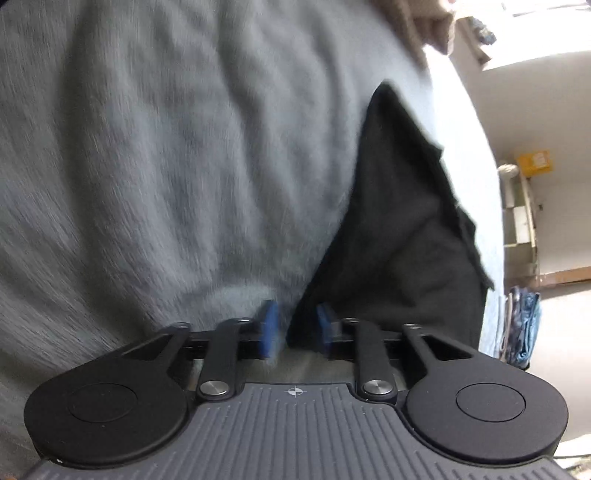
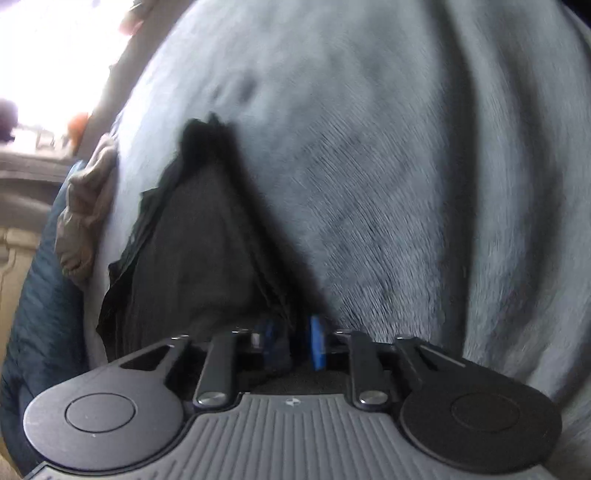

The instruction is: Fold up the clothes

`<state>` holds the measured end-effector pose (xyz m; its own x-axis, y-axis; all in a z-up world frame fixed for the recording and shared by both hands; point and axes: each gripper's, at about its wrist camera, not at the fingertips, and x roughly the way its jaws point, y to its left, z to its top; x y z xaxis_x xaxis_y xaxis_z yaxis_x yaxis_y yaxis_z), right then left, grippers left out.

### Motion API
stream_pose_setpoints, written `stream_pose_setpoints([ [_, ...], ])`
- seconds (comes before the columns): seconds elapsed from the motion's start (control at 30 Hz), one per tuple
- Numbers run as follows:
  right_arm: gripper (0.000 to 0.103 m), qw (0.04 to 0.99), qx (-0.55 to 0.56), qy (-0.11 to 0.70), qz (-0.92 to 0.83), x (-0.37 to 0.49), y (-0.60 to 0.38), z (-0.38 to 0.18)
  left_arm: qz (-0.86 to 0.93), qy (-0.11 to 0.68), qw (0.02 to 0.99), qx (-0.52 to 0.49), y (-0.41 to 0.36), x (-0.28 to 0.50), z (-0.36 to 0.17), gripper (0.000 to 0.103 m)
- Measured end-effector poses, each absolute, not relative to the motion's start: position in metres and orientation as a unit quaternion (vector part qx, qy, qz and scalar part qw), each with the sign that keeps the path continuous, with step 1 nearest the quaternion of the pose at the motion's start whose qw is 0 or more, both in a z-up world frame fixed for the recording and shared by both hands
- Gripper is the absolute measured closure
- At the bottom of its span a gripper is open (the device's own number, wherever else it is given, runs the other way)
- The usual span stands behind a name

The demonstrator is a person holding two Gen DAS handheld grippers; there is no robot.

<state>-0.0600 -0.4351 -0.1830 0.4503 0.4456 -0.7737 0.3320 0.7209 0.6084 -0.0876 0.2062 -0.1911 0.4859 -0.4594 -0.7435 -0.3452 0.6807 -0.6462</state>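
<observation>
A black garment (image 1: pixel 399 229) stretches away from my left gripper (image 1: pixel 295 328) as a dark triangle, lying over a grey fleecy cover (image 1: pixel 184 166). The left gripper's blue pads (image 1: pixel 269 328) stand close together with cloth pinched between them. In the right wrist view the same black garment (image 2: pixel 195 251) runs forward and to the left from my right gripper (image 2: pixel 291 343). Its blue pads (image 2: pixel 317 347) are closed on a black fold. The grey cover (image 2: pixel 406 184) fills the rest of that view. Both views are blurred by motion.
A beige cloth (image 1: pixel 424 26) lies at the cover's far edge, and a crumpled beige garment (image 2: pixel 85 221) rests beside a dark blue quilted item (image 2: pixel 37 302). A blue patterned cloth (image 1: pixel 524 325) and a yellow box (image 1: pixel 533 162) sit past the right edge.
</observation>
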Motion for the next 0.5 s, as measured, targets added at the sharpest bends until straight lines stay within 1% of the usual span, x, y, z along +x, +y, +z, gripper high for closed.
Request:
stream_pose_setpoints([
  [0.13,0.062,0.827,0.278,0.487,0.037,-0.053,-0.438,-0.144,-0.025,0.469,0.821,-0.325,0.210,-0.071,-0.166,0.066],
  [0.17,0.062,0.841,0.257,0.474,0.034,-0.049,-0.438,-0.138,-0.022,0.459,0.833,-0.306,0.211,-0.066,-0.159,0.063],
  [0.23,0.062,0.859,0.227,0.457,0.034,-0.034,-0.432,-0.132,-0.013,0.444,0.857,-0.264,0.207,-0.052,-0.150,0.062],
  [0.27,0.064,0.867,0.209,0.450,0.041,-0.025,-0.425,-0.131,-0.003,0.440,0.863,-0.247,0.202,-0.040,-0.150,0.062],
  [0.3,0.072,0.876,0.186,0.441,0.056,-0.016,-0.415,-0.132,0.006,0.433,0.868,-0.244,0.198,-0.029,-0.150,0.062],
  [0.4,0.085,0.893,0.108,0.425,0.102,0.016,-0.372,-0.134,0.008,0.407,0.879,-0.250,0.181,0.003,-0.153,0.062],
  [0.5,0.089,0.896,0.046,0.416,0.148,0.041,-0.332,-0.140,-0.015,0.380,0.904,-0.196,0.156,0.028,-0.152,0.062],
])
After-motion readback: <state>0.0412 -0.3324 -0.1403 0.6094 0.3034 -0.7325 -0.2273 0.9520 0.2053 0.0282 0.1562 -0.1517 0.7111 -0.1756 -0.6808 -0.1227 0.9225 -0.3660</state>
